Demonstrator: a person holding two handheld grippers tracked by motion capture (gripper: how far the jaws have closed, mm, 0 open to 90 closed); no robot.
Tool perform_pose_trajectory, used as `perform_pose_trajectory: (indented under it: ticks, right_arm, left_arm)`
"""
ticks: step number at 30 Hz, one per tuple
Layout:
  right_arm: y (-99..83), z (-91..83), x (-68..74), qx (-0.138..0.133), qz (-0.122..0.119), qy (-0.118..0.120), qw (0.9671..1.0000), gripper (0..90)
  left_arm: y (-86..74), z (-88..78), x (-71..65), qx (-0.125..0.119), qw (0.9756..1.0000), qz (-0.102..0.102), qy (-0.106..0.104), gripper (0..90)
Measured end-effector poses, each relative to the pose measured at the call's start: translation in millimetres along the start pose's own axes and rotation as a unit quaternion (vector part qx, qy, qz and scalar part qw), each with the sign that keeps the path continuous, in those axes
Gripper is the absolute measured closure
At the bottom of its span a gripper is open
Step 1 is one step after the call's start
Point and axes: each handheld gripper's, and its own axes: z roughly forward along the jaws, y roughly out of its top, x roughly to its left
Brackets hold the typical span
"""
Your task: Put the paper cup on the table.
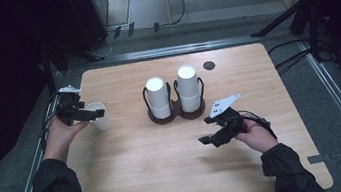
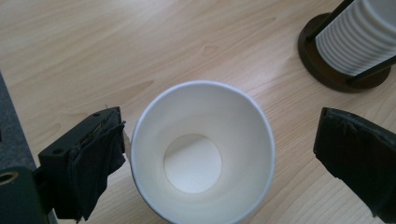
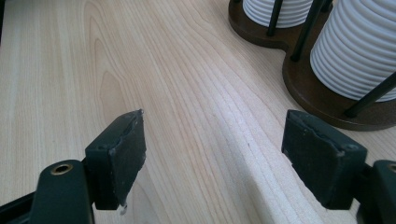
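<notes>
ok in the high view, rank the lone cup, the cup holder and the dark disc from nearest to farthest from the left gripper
1. Lone cup, between the left gripper's jaws, table's left edge.
2. Cup holder, table's middle.
3. Dark disc, far side, right of middle.

On the bench (image 1: pixel 168 167): cup (image 1: pixel 99 115) upright at left, between left tongs (image 1: pixel 94 114), not gripped; holder (image 1: pixel 177 113) in the middle with two cup stacks (image 1: pixel 158 96) side by side; right tongs (image 1: pixel 206 140) before it, near right
</notes>
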Motion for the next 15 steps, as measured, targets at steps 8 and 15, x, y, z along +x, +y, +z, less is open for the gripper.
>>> perform_pose_trajectory:
  ticks: [8, 15]
  right_arm:
    - [0.1, 0.0, -0.2, 0.001, 0.0, -0.001, 1.0, 22.1]
    - [0.2, -0.4, -0.9, -0.001, 0.001, 0.0, 1.0, 22.2]
  left_arm:
    - [9.9, -15.5, -11.3, -0.027, 0.9995, 0.01, -0.01, 2.6]
    - [15.7, -19.9, -24.3, -0.037, 0.9989, 0.013, -0.026, 2.6]
